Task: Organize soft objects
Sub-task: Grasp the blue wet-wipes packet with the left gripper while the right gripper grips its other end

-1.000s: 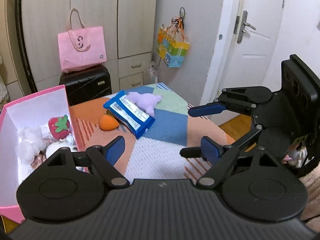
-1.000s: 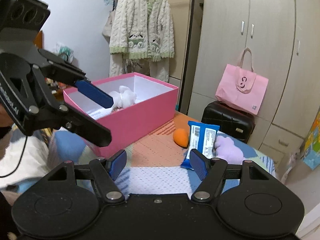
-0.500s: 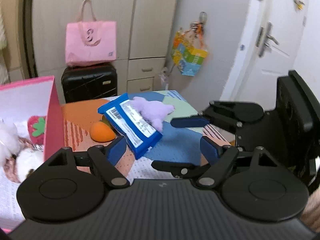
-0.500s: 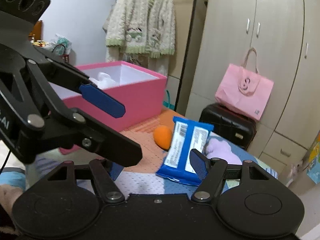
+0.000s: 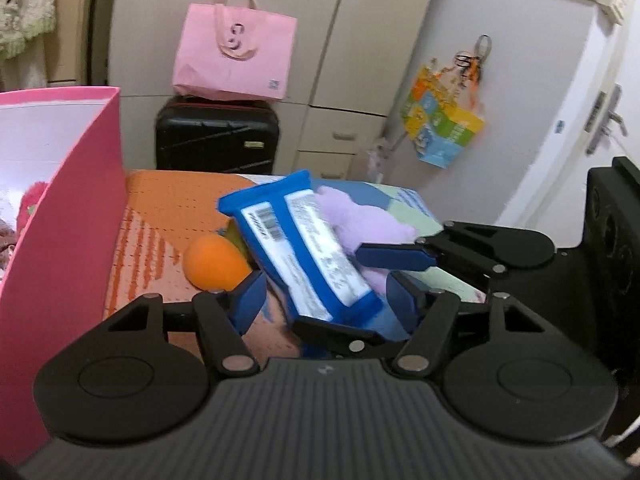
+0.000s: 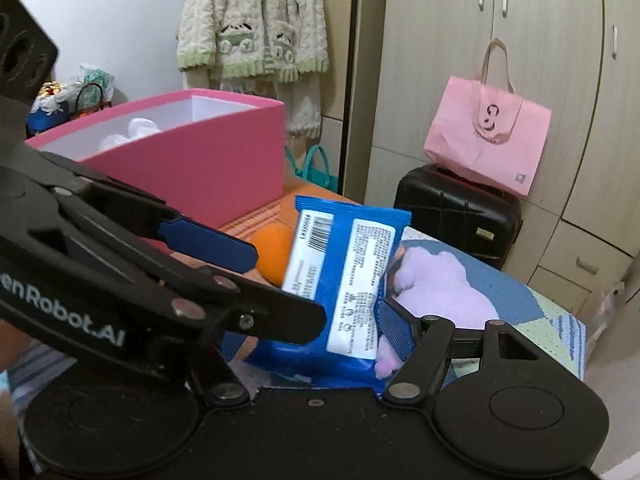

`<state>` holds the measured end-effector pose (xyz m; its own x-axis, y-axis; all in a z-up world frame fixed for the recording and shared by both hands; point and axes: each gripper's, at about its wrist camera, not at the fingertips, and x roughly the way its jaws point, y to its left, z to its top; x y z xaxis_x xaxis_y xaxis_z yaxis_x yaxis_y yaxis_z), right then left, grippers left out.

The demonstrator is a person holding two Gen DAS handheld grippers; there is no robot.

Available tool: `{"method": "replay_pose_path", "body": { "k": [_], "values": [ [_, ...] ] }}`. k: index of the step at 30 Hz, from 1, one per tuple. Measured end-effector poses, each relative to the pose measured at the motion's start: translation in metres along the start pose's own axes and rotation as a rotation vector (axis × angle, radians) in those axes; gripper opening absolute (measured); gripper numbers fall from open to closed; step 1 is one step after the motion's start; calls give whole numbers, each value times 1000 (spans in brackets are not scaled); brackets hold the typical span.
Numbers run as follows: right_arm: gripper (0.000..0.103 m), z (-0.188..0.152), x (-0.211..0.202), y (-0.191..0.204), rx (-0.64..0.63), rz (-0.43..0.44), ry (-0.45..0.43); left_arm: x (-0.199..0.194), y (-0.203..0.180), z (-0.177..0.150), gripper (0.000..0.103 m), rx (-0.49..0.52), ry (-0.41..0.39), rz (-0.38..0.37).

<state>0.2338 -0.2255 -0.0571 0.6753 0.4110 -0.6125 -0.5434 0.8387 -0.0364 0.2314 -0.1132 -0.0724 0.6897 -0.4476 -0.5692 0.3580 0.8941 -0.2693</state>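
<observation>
Both tongs have been brought forward and lower over the patchwork cloth (image 5: 168, 216) since the earlier frames, so that the blue packet (image 5: 304, 248) now fills the middle of each view. The left tongs (image 5: 326, 300) have just been closing, with the near end of the packet lying between the blue pads; the pads are still seen apart from its sides, so nothing is pinched. The right tongs (image 6: 320, 320) are held spread at a half-open width around the same packet, one pad (image 6: 394, 330) being set just beside the packet's edge and the lilac plush (image 6: 436, 288); whether that pad touches cannot be told.

The packet is propped tilted, its far end raised over the orange foam ball (image 5: 214, 264), which is partly covered by it. The lilac plush is pressed against the packet's right side. The pink box (image 6: 192, 164) is stood to the left on the cloth, with white and red soft things visible inside. A pink bag (image 5: 236, 56) is rested on a black suitcase (image 5: 216, 136) behind.
</observation>
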Motion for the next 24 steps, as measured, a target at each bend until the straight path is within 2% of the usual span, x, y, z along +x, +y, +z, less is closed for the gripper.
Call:
{"method": "replay_pose_path", "body": {
  "k": [5,10,15,19,22,24],
  "values": [
    [74,-3,11,-8,42,35,14,10,6,2,57,-31,21,-26],
    [75,-3,16,-10,49,42,11,18,5,-5,54,-79,-3,-4],
    [78,-8,19,-11,49,44,7,27,15,-9,54,-162,46,-32],
    [80,-10,23,-7,31,25,10,31,14,-13,53,-159,52,-17],
    [78,-9,23,-7,33,24,14,30,12,-14,40,-131,37,-11],
    [74,-9,22,-5,27,14,14,29,10,-14,39,-122,40,-11]
  ]
}}
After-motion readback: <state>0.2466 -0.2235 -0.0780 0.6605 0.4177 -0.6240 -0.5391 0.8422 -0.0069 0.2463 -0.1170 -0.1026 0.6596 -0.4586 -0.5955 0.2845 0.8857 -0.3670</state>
